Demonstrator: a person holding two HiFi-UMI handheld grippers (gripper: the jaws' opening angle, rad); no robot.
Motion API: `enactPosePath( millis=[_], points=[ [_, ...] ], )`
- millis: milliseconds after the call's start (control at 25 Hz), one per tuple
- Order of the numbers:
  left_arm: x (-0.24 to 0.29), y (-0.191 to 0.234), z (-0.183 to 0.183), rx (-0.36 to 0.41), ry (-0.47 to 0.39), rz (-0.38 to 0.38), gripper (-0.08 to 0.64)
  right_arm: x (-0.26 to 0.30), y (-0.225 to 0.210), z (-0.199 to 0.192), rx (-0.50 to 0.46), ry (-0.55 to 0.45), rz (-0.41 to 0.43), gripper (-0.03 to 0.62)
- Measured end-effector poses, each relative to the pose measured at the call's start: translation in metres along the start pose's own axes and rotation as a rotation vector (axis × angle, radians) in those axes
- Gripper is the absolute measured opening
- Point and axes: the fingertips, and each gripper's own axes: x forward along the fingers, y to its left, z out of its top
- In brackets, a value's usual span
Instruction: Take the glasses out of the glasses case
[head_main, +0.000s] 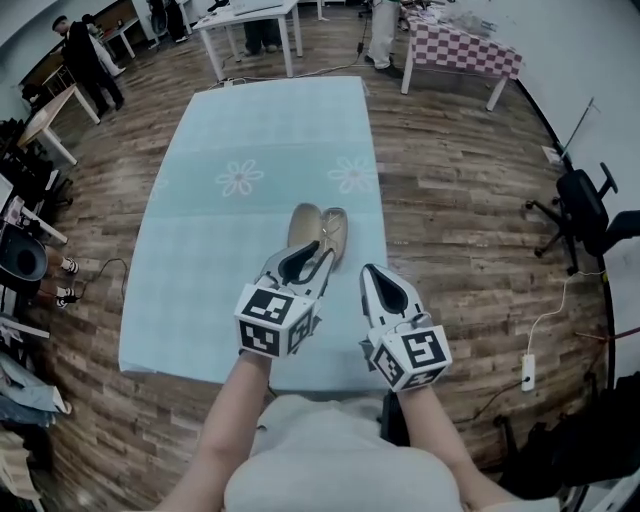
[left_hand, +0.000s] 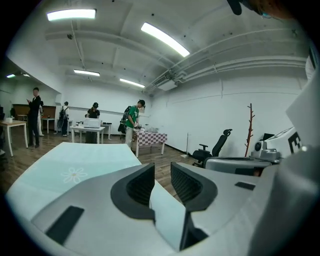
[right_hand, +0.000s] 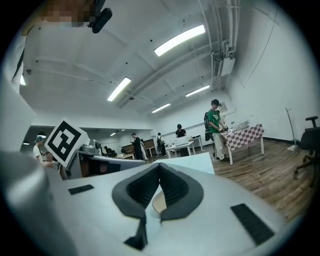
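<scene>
A beige glasses case (head_main: 318, 228) lies on the pale blue flowered cloth (head_main: 250, 140) of the table, near its right edge. Two beige halves show side by side, and I cannot make out any glasses in it. My left gripper (head_main: 306, 256) sits just at the case's near end, jaws apart; in the left gripper view the left gripper (left_hand: 162, 182) has only cloth showing in its gap. My right gripper (head_main: 372, 274) hovers to the right of the case, apart from it. In the right gripper view the right gripper (right_hand: 160, 167) has its tips touching, with a bit of the beige case (right_hand: 157, 202) showing behind them.
The table's near edge (head_main: 200, 372) is close to my body and its right edge (head_main: 380, 200) lies beside the case. Wooden floor surrounds it. An office chair (head_main: 580, 205) stands at the right, a checkered table (head_main: 462, 45) and white tables (head_main: 250, 15) with people at the back.
</scene>
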Motion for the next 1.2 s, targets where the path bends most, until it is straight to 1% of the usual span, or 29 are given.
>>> enactPosePath(
  millis=[80, 200, 320, 400, 480, 520, 560, 600, 760, 920, 1000, 1120, 1200],
  points=[
    [0.008, 0.006, 0.004, 0.015, 0.023, 0.003, 0.110, 0.007, -0.005, 0.001, 0.013, 0.000, 0.005, 0.008],
    [0.020, 0.015, 0.004, -0.001, 0.044, 0.001, 0.117, 0.017, -0.008, 0.003, 0.003, 0.014, 0.013, 0.008],
    [0.034, 0.025, -0.008, -0.030, 0.076, -0.007, 0.155, 0.026, -0.014, 0.000, 0.002, 0.035, 0.014, 0.008],
    [0.043, 0.030, -0.016, -0.055, 0.102, -0.016, 0.156, 0.031, -0.019, -0.004, -0.001, 0.051, 0.013, 0.008],
    [0.052, 0.036, -0.025, -0.056, 0.130, -0.018, 0.155, 0.037, -0.023, -0.008, -0.009, 0.070, 0.010, 0.008],
    [0.057, 0.040, -0.029, -0.049, 0.146, -0.011, 0.136, 0.040, -0.025, -0.011, -0.010, 0.079, 0.008, 0.008],
    [0.062, 0.044, -0.035, -0.047, 0.164, -0.002, 0.135, 0.042, -0.026, -0.013, -0.007, 0.087, 0.004, 0.008],
    [0.067, 0.048, -0.040, -0.056, 0.181, 0.004, 0.115, 0.044, -0.028, -0.016, -0.002, 0.095, 0.000, 0.008],
    [0.087, 0.061, -0.062, -0.154, 0.245, 0.001, 0.109, 0.053, -0.032, -0.026, 0.022, 0.121, -0.012, 0.008],
    [0.107, 0.069, -0.087, -0.134, 0.321, 0.011, 0.109, 0.062, -0.037, -0.037, 0.045, 0.138, -0.023, 0.008],
    [0.115, 0.073, -0.098, -0.145, 0.351, 0.006, 0.107, 0.068, -0.040, -0.042, 0.059, 0.143, -0.031, 0.008],
    [0.124, 0.078, -0.116, -0.185, 0.403, 0.009, 0.103, 0.075, -0.046, -0.048, 0.076, 0.155, -0.045, 0.008],
    [0.129, 0.083, -0.129, -0.226, 0.446, 0.025, 0.073, 0.079, -0.049, -0.053, 0.085, 0.167, -0.053, 0.008]
  ],
)
